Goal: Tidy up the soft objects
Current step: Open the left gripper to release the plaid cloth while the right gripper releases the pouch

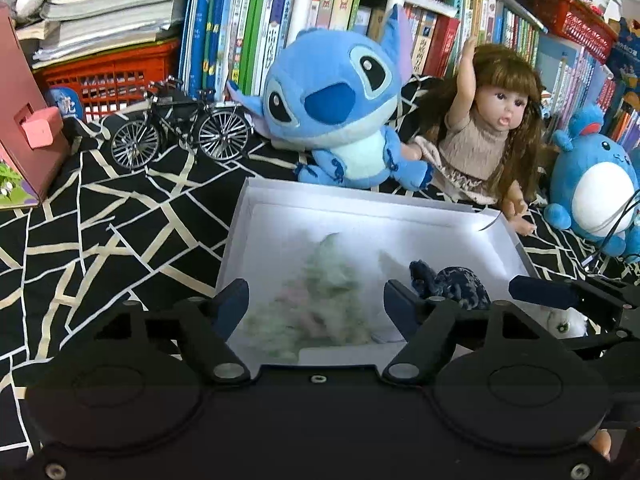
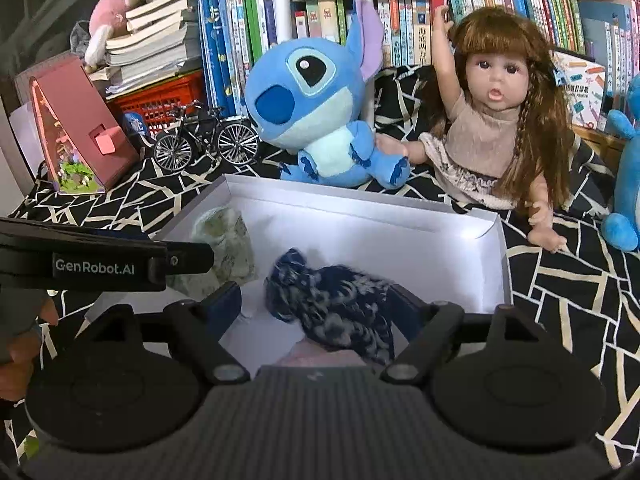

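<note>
Both grippers hang over the white box (image 1: 256, 216), jaws spread, nothing pinched. Left gripper (image 1: 316, 304): the pale green-and-pink soft item (image 1: 320, 296) sits blurred between its fingers, pads apart from it, so it reads as let go and dropping or just settling on the box floor. Right gripper (image 2: 316, 308): the navy-and-white knitted piece (image 2: 332, 308) is in the gap, also smeared with motion, its right edge close to or brushing the right finger; I can't tell which.

Both soft items are inside the box, green one left, navy one right, just beside each other.

Risks, as I judge them:
- Knit loops snag on the right pad when it pulls out, dragging the piece back over the rim.
- Grippers are close; retreating together could knock fingers.
- Stitch plush (image 1: 340, 104) and doll (image 1: 492, 128) sit touching or just behind the far wall; a forward nudge of the box tips them.
</note>
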`<move>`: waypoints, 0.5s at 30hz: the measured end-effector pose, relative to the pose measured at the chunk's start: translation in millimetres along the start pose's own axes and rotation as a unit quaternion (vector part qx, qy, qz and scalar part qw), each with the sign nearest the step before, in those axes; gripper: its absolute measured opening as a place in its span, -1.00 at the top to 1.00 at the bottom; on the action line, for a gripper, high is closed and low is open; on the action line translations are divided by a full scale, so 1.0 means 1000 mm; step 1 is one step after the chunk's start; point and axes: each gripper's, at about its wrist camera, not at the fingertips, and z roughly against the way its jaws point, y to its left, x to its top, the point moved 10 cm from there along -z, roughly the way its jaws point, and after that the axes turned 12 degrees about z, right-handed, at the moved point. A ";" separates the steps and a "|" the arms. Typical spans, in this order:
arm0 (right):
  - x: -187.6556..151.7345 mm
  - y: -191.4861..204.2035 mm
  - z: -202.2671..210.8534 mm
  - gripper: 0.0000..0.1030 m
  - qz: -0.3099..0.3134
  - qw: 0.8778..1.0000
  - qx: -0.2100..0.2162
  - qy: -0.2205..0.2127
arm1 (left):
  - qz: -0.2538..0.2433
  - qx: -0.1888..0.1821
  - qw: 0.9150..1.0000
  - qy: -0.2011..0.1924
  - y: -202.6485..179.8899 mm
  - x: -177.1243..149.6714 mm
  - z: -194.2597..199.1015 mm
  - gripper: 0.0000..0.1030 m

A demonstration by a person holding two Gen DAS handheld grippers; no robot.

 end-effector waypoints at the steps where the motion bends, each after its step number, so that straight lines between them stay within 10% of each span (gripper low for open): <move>1: 0.001 0.000 0.003 -0.71 0.002 1.000 -0.002 -0.003 | 0.000 -0.001 1.000 -0.003 0.000 0.001 0.002 -0.44; 15: 0.000 0.001 0.045 -0.78 0.012 0.999 -0.008 -0.047 | -0.010 -0.030 0.999 -0.030 -0.009 -0.009 0.043 -0.58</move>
